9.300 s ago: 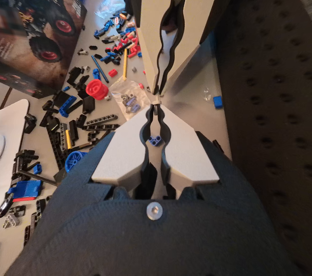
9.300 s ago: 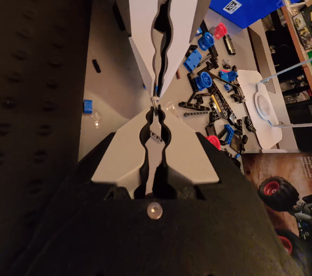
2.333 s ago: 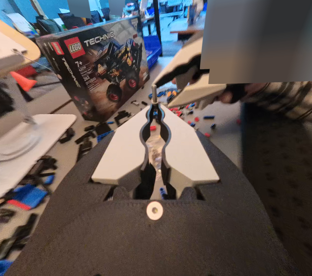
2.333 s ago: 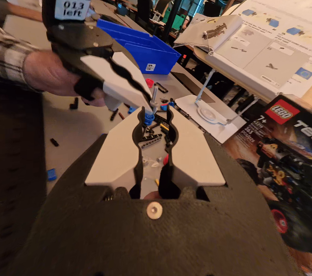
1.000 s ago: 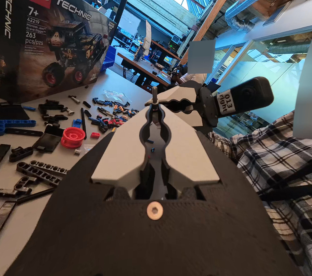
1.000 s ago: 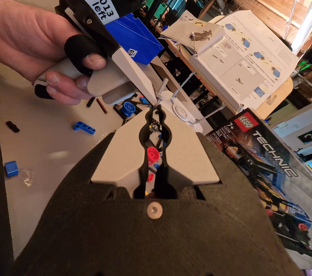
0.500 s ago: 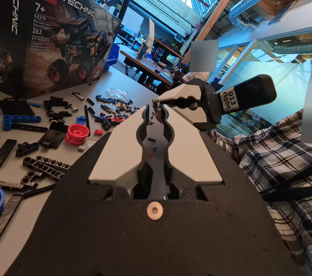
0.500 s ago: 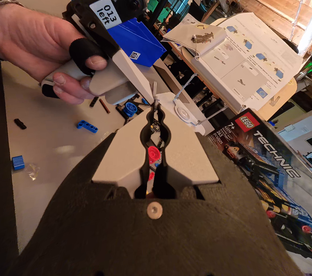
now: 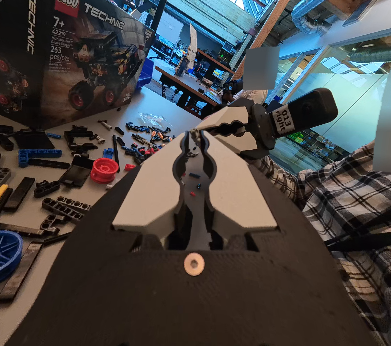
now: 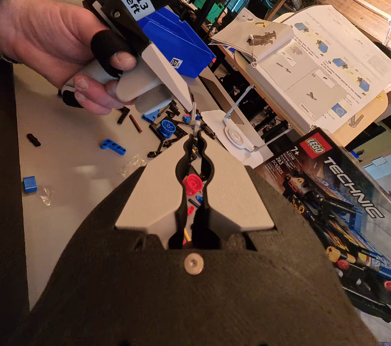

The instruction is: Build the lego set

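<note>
My right gripper (image 10: 194,137) is shut on a thin grey axle (image 10: 194,121) with a small light bush on it, held in the air above the table. The axle points up to the tips of my left gripper (image 10: 189,106), which a hand holds. In the left wrist view my left gripper (image 9: 194,136) is slightly open. The axle's end (image 9: 193,133) sits in the gap between its tips, and the right gripper (image 9: 197,129) comes in from the right.
Loose black, blue and red pieces lie on the grey table (image 9: 148,102), with a red wheel hub (image 9: 104,170), a blue wheel (image 10: 168,128) and a blue L-beam (image 10: 113,146). The set's box (image 9: 69,56) stands behind. An instruction booklet (image 10: 317,64) rests on a stand by a blue bin (image 10: 175,43). Less than 4 cm separates the two grippers' tips.
One second ago my left gripper was shut on the upright axle. My right gripper has closed on the axle, and my left gripper has opened and let go.
</note>
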The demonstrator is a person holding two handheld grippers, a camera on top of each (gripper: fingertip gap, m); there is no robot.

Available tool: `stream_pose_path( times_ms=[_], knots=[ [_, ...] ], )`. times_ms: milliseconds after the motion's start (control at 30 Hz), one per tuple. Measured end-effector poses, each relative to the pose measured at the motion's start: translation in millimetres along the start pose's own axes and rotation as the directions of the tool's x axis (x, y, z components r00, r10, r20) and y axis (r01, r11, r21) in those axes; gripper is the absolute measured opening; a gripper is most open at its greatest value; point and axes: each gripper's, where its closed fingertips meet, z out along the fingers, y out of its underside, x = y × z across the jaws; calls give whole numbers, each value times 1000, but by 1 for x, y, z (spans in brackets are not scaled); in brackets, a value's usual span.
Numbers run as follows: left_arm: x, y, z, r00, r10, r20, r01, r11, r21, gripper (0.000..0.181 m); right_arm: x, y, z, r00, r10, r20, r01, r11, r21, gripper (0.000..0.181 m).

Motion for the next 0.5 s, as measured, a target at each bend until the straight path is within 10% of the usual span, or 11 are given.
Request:
stream_pose_path(
  times_ms=[500],
  knots=[
    [-7,-2,0,994,47,96,-48,999,9,3,-4,0,6,996,-73,-46,71,997,-41,26]
  ],
)
